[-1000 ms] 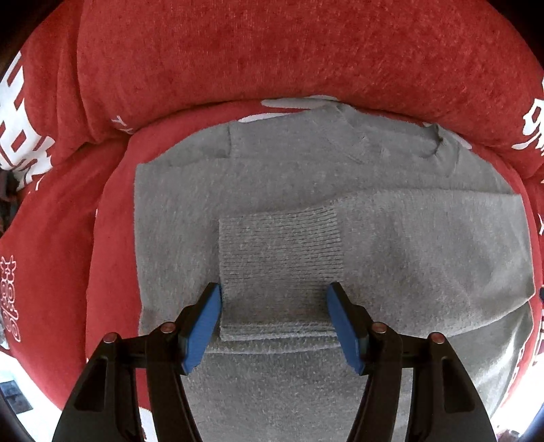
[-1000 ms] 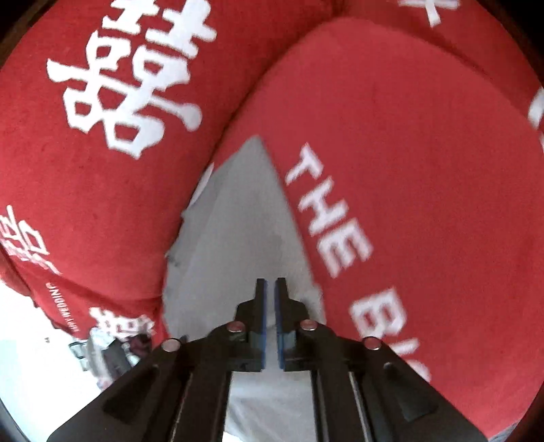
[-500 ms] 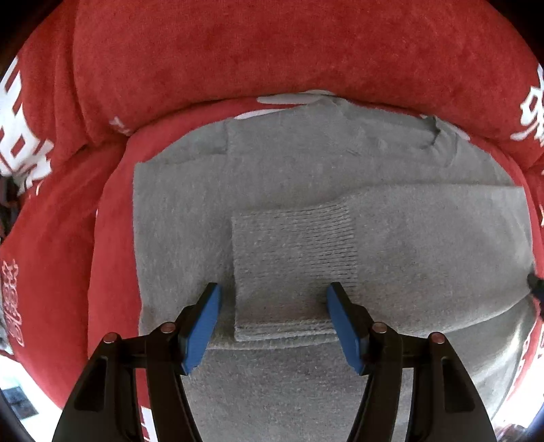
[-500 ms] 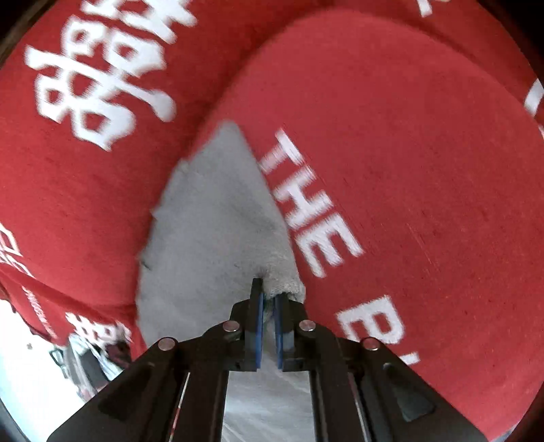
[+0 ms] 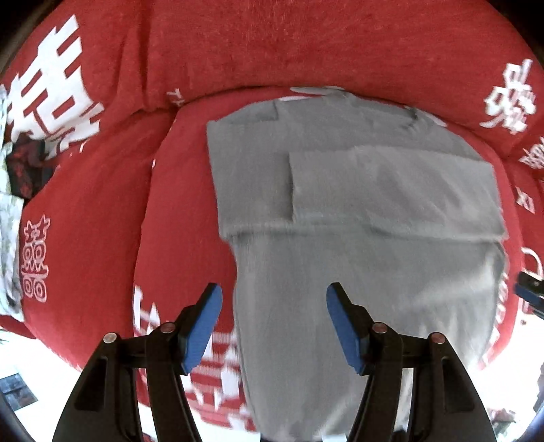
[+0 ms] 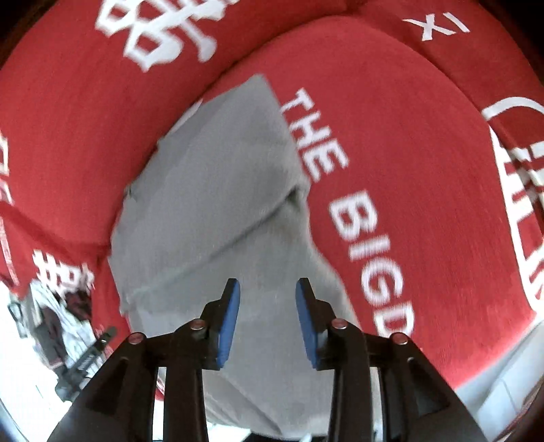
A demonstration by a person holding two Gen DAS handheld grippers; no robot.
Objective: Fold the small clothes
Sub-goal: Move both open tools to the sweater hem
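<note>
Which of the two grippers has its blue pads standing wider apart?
The left gripper: its pads stand wider apart over the grey sweater. The right gripper's narrower jaws are opening, holding nothing.

1. The right gripper (image 6: 267,307) reaches in from the bottom edge on black arms, its blue pads (image 6: 228,314) facing each other across a gap.
2. Its jaws are opening, with nothing pinched between them; grey cloth shows through the gap, lying below.
3. A grey sweater (image 6: 217,190) lies on a red cover (image 6: 425,142), running from the upper middle down to the bottom edge.
4. A folded layer crosses the sweater's upper part; its edge runs diagonally toward the lower left.
5. White letters (image 6: 343,190) reading "THE BIGD" run along the cover just beside the sweater's right edge.
6. A white character (image 6: 163,30) marks the red cushion at upper left.
7. Blurred clutter (image 6: 57,326) sits at lower left.
</note>
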